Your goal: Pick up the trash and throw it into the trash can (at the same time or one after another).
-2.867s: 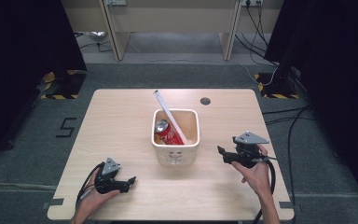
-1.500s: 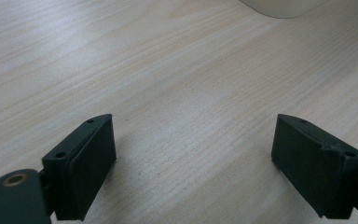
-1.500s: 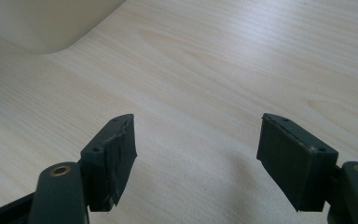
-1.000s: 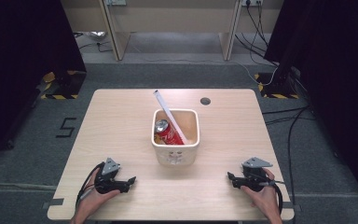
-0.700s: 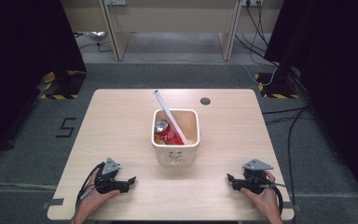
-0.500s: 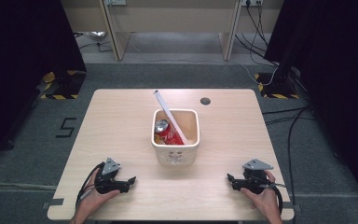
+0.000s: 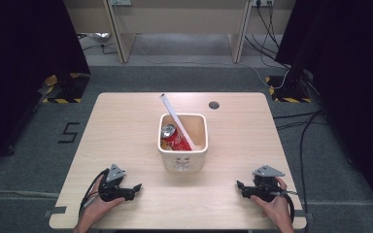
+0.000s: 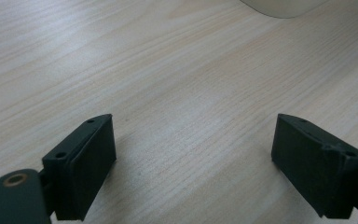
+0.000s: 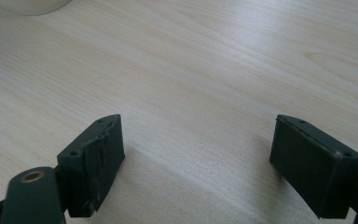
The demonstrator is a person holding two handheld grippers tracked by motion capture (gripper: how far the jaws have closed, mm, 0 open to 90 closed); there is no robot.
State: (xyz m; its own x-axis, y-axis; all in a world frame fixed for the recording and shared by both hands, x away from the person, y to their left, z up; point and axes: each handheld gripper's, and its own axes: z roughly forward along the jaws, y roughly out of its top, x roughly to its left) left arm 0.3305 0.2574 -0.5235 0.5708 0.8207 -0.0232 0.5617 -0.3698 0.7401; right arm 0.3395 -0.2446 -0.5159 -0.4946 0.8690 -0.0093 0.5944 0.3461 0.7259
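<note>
Both the left gripper [image 7: 135, 186] and right gripper [image 7: 240, 185] rest empty with jaws wide, the right's having just been opening, the filled white bin [image 7: 183, 162] well ahead of their fingers, probably parked.

Cut off by the top edge of both gripper views, just a curved sliver of the white tub [image 8: 284, 7] showing; half buried inside it, a red can [image 7: 175, 138] with lettering too small to read, contents beneath unclear.
</note>
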